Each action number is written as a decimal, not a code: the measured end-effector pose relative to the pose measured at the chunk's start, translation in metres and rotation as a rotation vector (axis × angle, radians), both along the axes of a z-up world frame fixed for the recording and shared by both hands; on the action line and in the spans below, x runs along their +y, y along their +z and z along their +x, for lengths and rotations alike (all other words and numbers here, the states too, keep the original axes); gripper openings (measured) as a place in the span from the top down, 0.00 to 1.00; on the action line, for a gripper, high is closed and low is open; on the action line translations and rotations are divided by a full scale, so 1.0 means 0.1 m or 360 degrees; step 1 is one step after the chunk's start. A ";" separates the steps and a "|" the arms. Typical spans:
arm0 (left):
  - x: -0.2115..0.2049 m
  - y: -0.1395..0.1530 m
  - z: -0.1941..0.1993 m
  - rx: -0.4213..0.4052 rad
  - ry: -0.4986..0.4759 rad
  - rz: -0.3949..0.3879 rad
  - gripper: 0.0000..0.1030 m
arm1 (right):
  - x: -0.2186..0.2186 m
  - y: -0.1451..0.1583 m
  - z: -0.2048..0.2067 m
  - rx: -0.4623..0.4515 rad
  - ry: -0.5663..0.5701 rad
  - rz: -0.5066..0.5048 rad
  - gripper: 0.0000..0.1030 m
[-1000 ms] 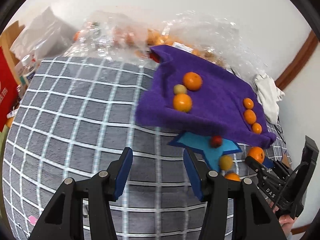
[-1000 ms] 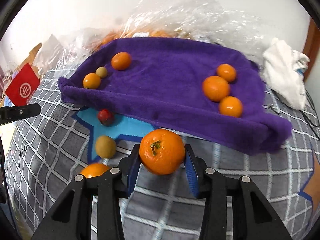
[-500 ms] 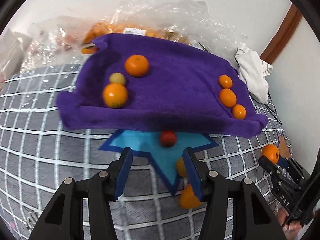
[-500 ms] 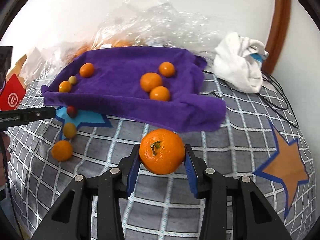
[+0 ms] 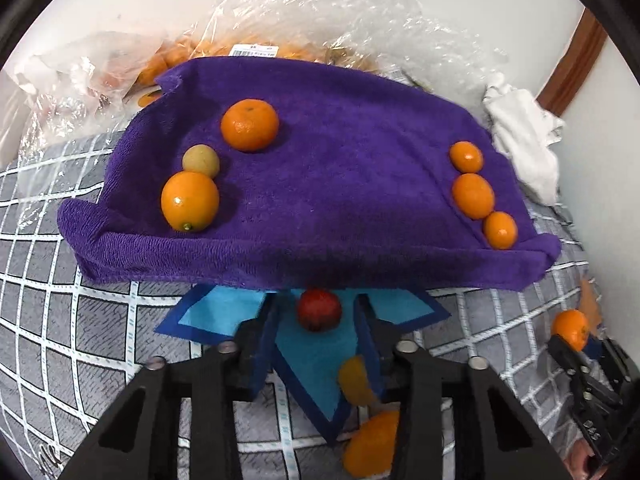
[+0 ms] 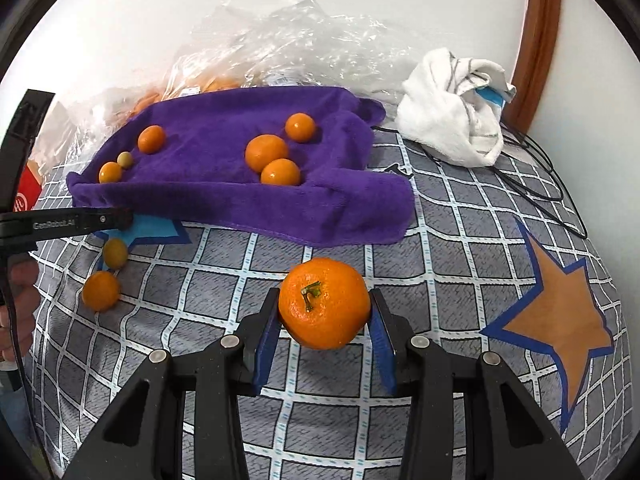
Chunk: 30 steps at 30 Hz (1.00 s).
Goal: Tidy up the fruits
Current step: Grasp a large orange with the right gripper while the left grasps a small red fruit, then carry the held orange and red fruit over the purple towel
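Note:
A small red fruit (image 5: 319,312) lies on a blue star patch (image 5: 316,360) just in front of the purple towel (image 5: 340,184). My left gripper (image 5: 317,305) straddles it and its jaws are closing, with gaps still showing on both sides of the fruit. A yellowish fruit (image 5: 354,380) and an orange (image 5: 372,444) lie partly behind its right finger. My right gripper (image 6: 324,300) is shut on a stemmed mandarin (image 6: 324,308), held above the checked cover in front of the purple towel (image 6: 224,188). Three fruits sit at each end of the towel.
Clear plastic bags of oranges (image 5: 280,20) are heaped behind the towel against the wall. A crumpled white cloth (image 6: 452,120) and black cables (image 6: 540,184) lie at the right. An orange star patch (image 6: 560,316) marks the cover. A person's hand (image 6: 20,300) holds the left gripper.
My left gripper moved in toward the towel's front edge and down around the red fruit, and its jaws narrowed. My right gripper carried the mandarin to the right of the towel.

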State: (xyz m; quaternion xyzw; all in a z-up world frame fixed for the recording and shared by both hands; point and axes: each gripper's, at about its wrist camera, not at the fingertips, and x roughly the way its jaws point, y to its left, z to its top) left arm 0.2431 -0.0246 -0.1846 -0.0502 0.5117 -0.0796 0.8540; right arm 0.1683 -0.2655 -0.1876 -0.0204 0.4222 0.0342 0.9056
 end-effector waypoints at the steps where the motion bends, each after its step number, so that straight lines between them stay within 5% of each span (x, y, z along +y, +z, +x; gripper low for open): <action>1: -0.01 0.00 0.00 -0.0014 0.0001 0.0023 0.74 | -0.01 0.00 0.00 -0.0001 -0.0002 0.0000 0.59; 30: 0.90 0.86 -0.45 -0.0226 0.0197 -0.0076 0.79 | 0.37 0.47 0.06 -0.0144 0.0056 0.0074 0.59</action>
